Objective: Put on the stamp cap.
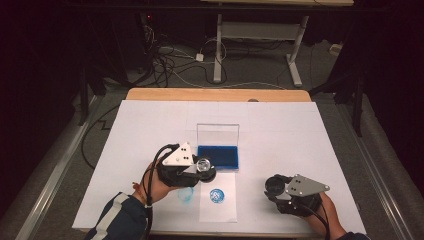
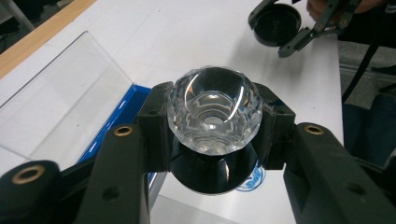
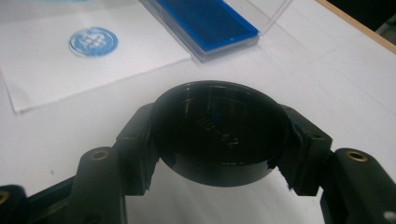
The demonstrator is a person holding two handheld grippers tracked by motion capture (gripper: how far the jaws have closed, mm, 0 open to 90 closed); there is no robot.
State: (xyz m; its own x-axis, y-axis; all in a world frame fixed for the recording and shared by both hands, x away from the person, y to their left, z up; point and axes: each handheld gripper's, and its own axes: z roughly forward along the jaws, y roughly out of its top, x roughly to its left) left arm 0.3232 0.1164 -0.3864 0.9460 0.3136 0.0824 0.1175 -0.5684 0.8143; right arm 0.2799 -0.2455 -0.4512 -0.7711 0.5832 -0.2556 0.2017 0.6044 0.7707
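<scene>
Two grips are already made. Between the jaws of the left gripper (image 2: 212, 126) a stamp with a faceted clear crystal knob (image 2: 214, 109) is clamped, its black round base (image 2: 212, 175) hanging below the pads, knob uppermost and close to upright. In the high view the left gripper (image 1: 200, 167) is seen just in front of the blue ink pad (image 1: 218, 156), whose clear lid (image 1: 218, 134) stands open behind it. Just below the stamp lies a white sheet of paper (image 1: 218, 207) bearing one round blue imprint (image 1: 216, 195); a fainter blue mark (image 1: 185, 196) lies beside the sheet on the table cover (image 1: 280, 130).

The right gripper (image 3: 219, 135) is closed on the stamp's black cap (image 3: 219, 128), hollow side up, and is held well apart to the right (image 1: 275, 186), close above the table.

Judged from this, the step in hand is either another pressing or the capping of the stamp. For either, the stamp should be kept vertical so that the base meets its target flat; a tilt would smear an imprint or jam the cap. The grip should be left firm on the smooth knob, which could slip. The cap is best brought level under the base, rims aligned before any pushing.
</scene>
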